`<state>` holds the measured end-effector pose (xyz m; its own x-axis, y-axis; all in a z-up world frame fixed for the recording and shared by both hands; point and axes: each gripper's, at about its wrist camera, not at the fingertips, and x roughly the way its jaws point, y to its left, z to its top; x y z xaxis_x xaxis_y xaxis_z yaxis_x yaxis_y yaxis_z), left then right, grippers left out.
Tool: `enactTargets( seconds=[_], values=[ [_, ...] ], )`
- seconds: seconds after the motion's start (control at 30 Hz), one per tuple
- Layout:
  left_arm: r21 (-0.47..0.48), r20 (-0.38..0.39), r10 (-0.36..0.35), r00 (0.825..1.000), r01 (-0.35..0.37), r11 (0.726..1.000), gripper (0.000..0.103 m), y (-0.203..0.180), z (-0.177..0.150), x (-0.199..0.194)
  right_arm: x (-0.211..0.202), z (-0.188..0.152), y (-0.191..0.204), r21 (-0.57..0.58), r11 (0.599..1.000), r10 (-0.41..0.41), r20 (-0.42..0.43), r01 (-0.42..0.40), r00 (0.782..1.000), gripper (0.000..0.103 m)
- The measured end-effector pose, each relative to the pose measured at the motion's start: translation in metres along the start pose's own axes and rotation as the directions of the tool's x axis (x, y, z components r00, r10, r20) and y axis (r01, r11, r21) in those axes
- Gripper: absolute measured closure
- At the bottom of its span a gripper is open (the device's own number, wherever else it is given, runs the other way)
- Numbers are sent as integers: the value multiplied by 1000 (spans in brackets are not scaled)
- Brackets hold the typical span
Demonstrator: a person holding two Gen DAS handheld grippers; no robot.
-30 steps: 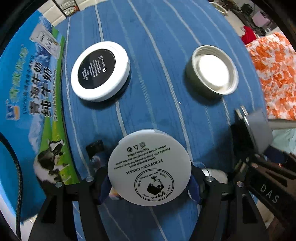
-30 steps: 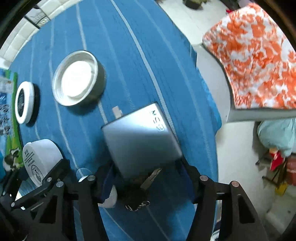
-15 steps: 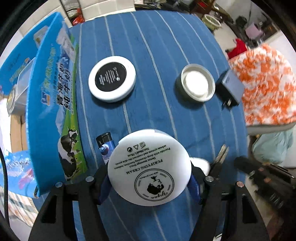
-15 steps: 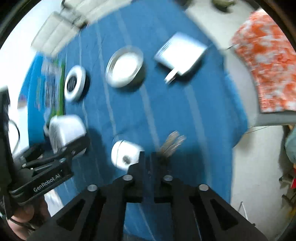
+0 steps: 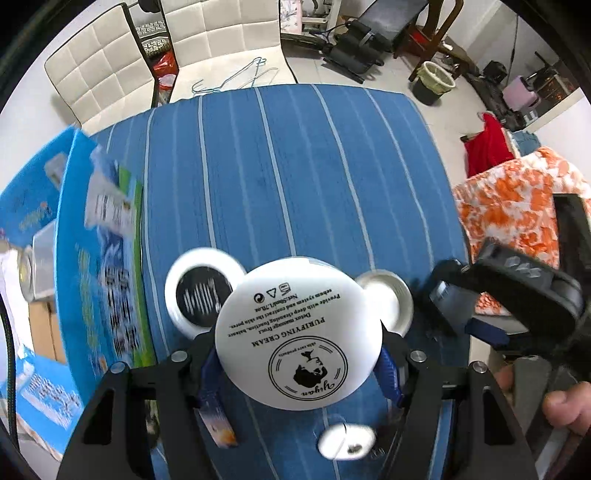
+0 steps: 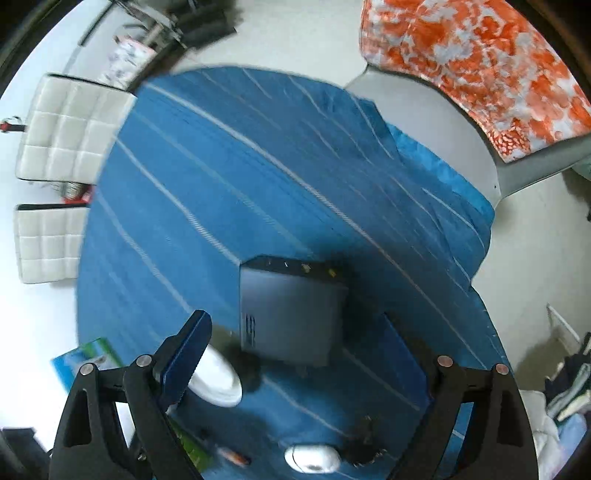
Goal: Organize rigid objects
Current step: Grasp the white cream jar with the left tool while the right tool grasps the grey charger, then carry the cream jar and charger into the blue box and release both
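Hand-held gripper (image 5: 299, 365) on the left is clamped on a cream jar (image 5: 299, 334), judged bound for the blue box (image 5: 107, 280), while the right one (image 6: 295, 365), just opened, is held empty over a grey charger (image 6: 291, 314).

Beyond the far edge of the blue striped tablecloth (image 5: 295, 166) I saw two white quilted chairs (image 5: 221, 33), wire hangers (image 5: 236, 77) lying on one seat, and a waste bin (image 5: 432, 83) far right beside an orange-and-white floral cloth (image 5: 517, 206).
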<state>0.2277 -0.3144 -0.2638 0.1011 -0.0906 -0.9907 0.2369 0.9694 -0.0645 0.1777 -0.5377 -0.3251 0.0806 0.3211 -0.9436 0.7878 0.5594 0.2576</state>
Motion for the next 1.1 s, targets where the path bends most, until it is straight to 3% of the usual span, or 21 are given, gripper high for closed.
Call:
enactTargets(
  seconds=[0.1,0.17,0.3,0.67,0.97,1.1],
  values=[
    [14,-11,34,999,-34,999,38,-8,10,16,14,11,21,-55,985,-165,-4,164,986,38],
    [16,-22,41,999,-41,999,38,-9,10,22,19,8,34,-105,962,-253,11,252,967,39],
    [27,-38,38,999,-37,999,38,-6,3,27,18,-2,42,-202,936,-285,45,288,958,41],
    [72,61,-9,998,5,997,38,7,-34,-36,-26,-71,26,-332,921,-160,153,203,975,41],
    [57,206,-19,978,7,998,38,65,-57,-128,-106,-164,79,-492,861,-8,235,126,972,41],
    [20,275,22,961,-28,999,38,108,-74,-169,-132,-218,119,-575,806,42,292,141,955,41]
  ],
)
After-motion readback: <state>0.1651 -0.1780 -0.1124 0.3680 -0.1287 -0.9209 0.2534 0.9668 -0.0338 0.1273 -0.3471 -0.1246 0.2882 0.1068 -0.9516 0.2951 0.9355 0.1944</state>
